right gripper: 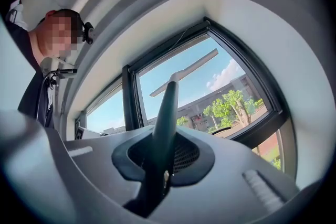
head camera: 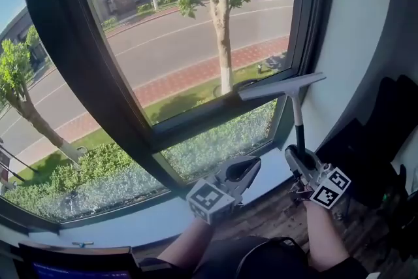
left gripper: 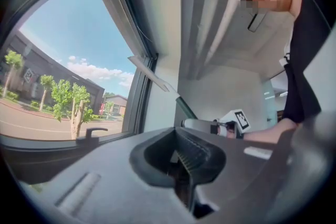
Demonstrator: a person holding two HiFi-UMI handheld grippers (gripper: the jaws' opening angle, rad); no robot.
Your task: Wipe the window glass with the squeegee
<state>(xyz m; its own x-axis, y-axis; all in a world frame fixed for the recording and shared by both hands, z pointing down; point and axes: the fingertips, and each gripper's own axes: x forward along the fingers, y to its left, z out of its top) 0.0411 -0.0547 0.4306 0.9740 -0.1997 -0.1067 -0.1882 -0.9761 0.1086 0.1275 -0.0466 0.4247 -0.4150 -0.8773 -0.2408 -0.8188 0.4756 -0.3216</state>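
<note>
The squeegee has a grey blade [head camera: 281, 86] on a white and black handle [head camera: 298, 122] and stands upright. Its blade sits level before the lower right corner of the upper window glass [head camera: 183, 36]; contact with the pane cannot be told. My right gripper [head camera: 297, 157] is shut on the dark handle [right gripper: 165, 113], with the blade [right gripper: 184, 73] seen against the sky. My left gripper [head camera: 248, 168] hovers just left of it above the sill, jaws shut with nothing between them [left gripper: 181, 157]. The left gripper view also shows the squeegee [left gripper: 152, 73] and the right gripper [left gripper: 210, 126].
A thick dark frame bar [head camera: 196, 117] splits the upper pane from the lower pane [head camera: 215, 140]. A pale sill [head camera: 150, 219] runs below. A white wall [head camera: 353, 29] stands close on the right, with dark objects [head camera: 379, 153] beneath it. A window handle [left gripper: 92, 134] shows on the frame.
</note>
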